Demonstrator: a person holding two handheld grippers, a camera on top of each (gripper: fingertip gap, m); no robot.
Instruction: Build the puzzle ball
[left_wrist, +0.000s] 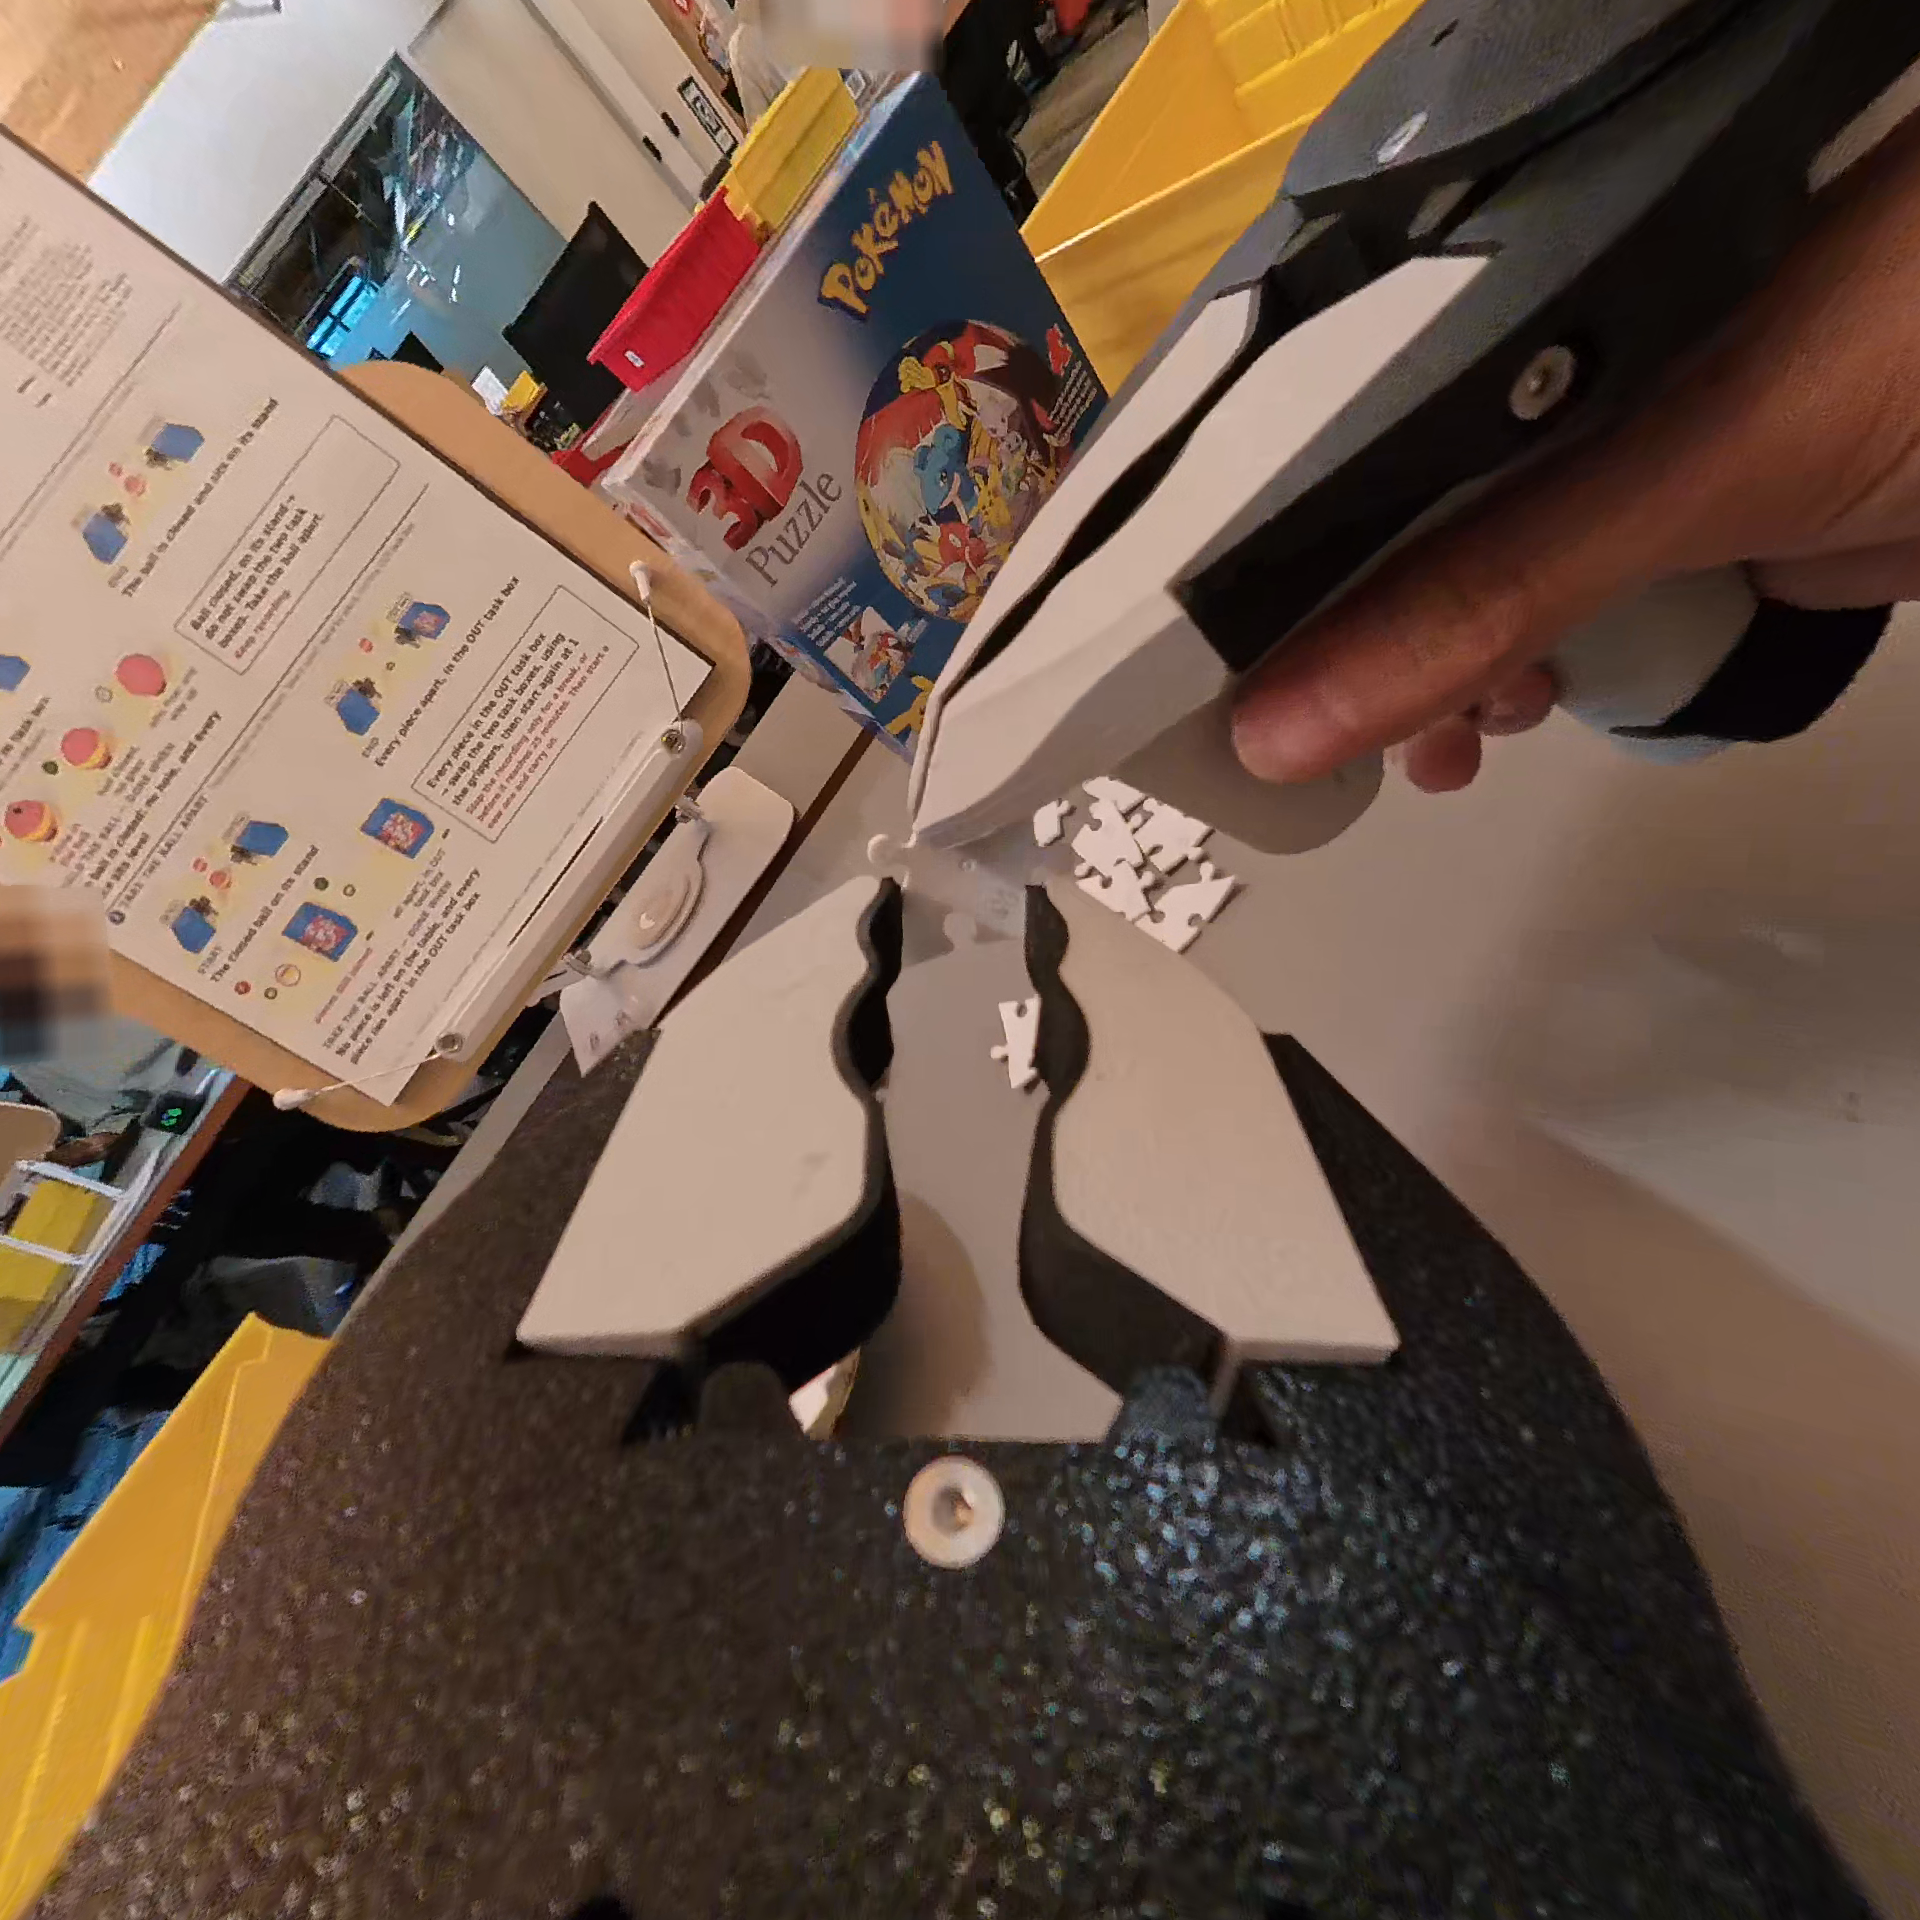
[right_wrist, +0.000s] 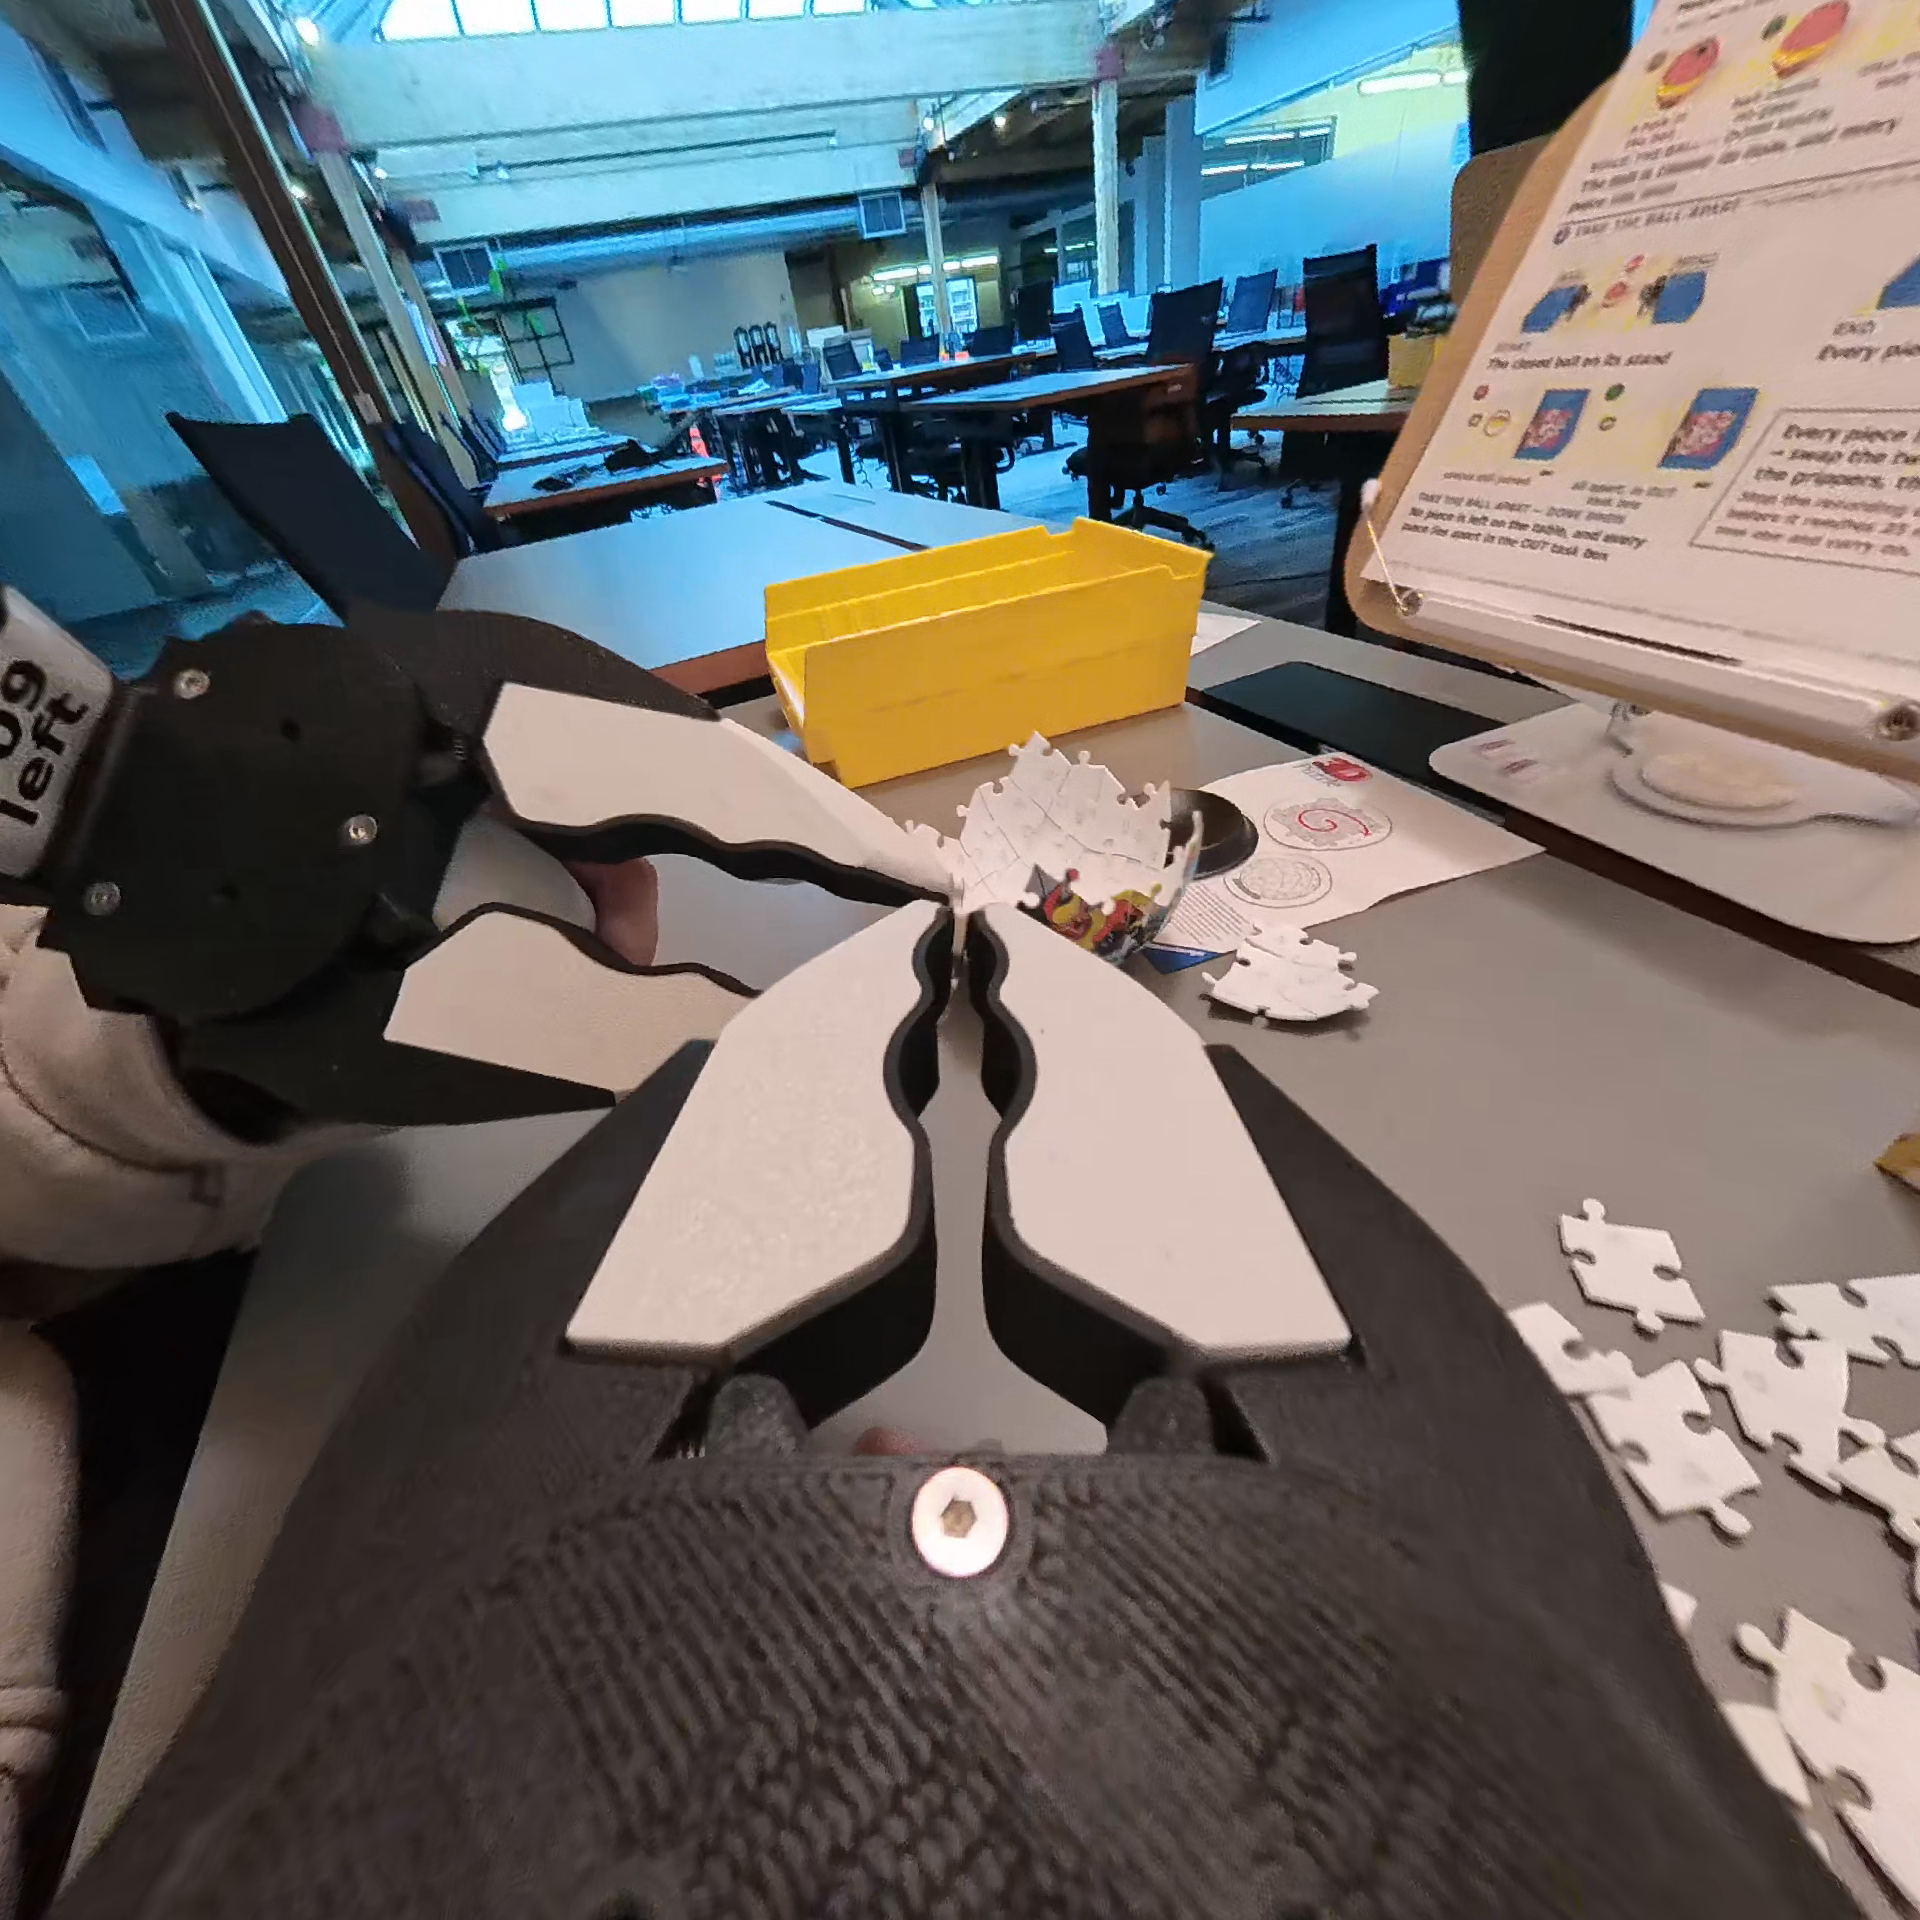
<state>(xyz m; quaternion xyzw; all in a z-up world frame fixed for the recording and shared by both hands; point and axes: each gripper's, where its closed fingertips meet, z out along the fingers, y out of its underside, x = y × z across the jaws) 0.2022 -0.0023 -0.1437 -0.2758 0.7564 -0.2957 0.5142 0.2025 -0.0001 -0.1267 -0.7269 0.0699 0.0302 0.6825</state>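
Left wrist view: the left gripper (left_wrist: 961, 914), jaws parted, tips at a white puzzle piece (left_wrist: 971, 909) that the right gripper (left_wrist: 914, 836) pinches. Right wrist view: right gripper (right_wrist: 961, 925) clenched on the piece; one half-built puzzle ball (right_wrist: 1081, 852) on the worktop (right_wrist: 1507, 1060); one yellow bin (right_wrist: 977, 649).

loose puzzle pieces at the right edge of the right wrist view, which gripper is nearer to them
Right. The right gripper sits just beside the loose pieces, on their left; the left gripper reaches in from farther left, beyond it.
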